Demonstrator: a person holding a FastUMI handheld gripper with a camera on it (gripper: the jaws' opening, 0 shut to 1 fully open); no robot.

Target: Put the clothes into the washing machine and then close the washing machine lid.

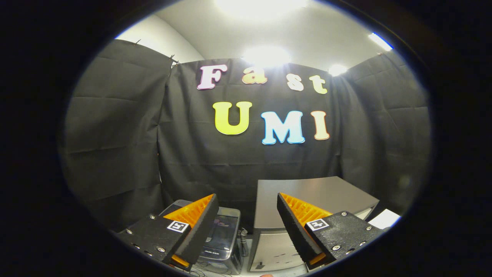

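Note:
My gripper point(247, 198) is held up high and level, open, with a wide gap and nothing between its fingers. Below and beyond the left finger point(192, 227) stands a small grey washing machine point(225, 246) with a dark see-through lid point(225, 229) that seems to lie flat on top. The left finger hides the machine's left half.
A grey box-like cabinet point(307, 196) stands right of the washing machine, beyond the right finger point(303, 227). A small dark fitting point(243, 235) sticks up between the two. A white sheet-like thing point(385, 218) lies at the far right. Black cloth walls close the booth behind.

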